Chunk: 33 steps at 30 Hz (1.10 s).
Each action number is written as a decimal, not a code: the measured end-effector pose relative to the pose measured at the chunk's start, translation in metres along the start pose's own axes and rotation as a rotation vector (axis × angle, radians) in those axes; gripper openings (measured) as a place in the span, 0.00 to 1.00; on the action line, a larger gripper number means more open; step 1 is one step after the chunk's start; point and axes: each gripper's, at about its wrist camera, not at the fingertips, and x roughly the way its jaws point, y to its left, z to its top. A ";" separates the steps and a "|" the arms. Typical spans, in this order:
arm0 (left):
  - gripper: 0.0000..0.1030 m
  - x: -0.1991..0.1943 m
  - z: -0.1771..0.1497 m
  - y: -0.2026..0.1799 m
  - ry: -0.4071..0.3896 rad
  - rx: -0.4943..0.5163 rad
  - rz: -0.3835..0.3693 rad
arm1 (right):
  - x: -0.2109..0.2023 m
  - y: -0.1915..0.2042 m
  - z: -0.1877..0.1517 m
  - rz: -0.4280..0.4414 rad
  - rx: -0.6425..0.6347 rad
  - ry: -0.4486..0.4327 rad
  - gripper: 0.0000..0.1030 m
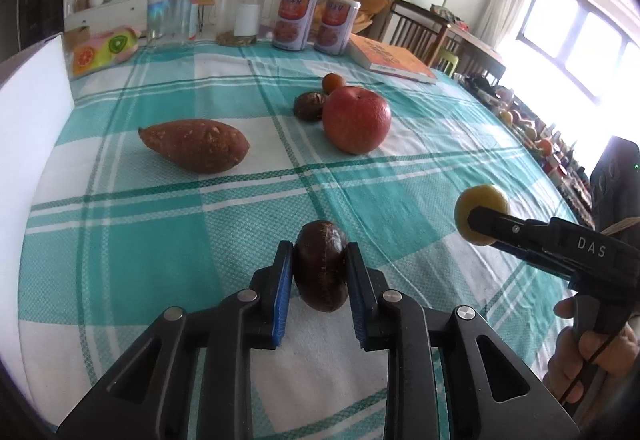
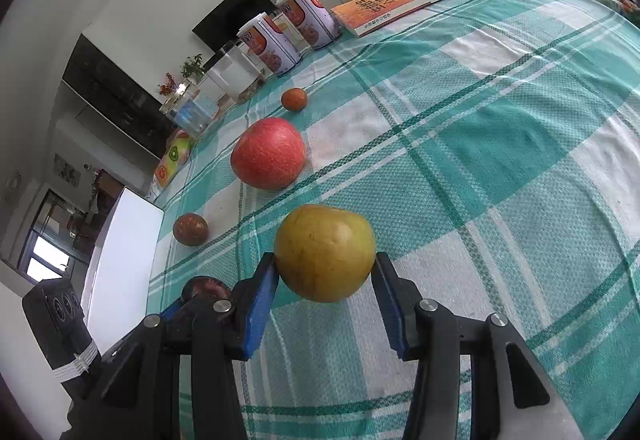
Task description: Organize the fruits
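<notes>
Two tools are loaded over the tabletop [image 1: 120, 200], the left tool [image 1: 318, 272] clamping a dark brown fruit [image 1: 320, 266] and the right tool [image 2: 324, 280] seemingly pinching a yellow-green apple [image 2: 325, 252], whose round skin could slip free.

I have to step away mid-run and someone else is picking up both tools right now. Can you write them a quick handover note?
Left tool: shut on a dark brown passion fruit, low over the checked tablecloth.
Right tool: its blue pads sit at the sides of a yellow-green apple; whether the pads press on it is unclear.
On the cloth: red apple, sweet potato, second passion fruit, small orange fruit.
Done: two fruits taken between the pads. No sorted group is visible yet.
Left: set both down, then gather the rest. No bowl or tray is visible.
</notes>
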 end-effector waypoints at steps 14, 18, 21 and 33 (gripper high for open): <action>0.25 -0.206 -0.025 0.073 -0.167 -0.216 -0.102 | -0.024 0.176 -0.062 0.260 -0.306 0.111 0.47; 0.25 -0.257 -0.034 0.130 -0.210 -0.275 0.105 | -0.016 0.273 -0.095 0.415 -0.445 0.213 0.47; 0.25 -0.265 -0.052 0.178 -0.176 -0.352 0.277 | 0.003 0.332 -0.127 0.471 -0.541 0.300 0.47; 0.76 -0.261 -0.094 0.217 -0.150 -0.474 0.560 | 0.033 0.365 -0.170 0.360 -0.686 0.258 0.77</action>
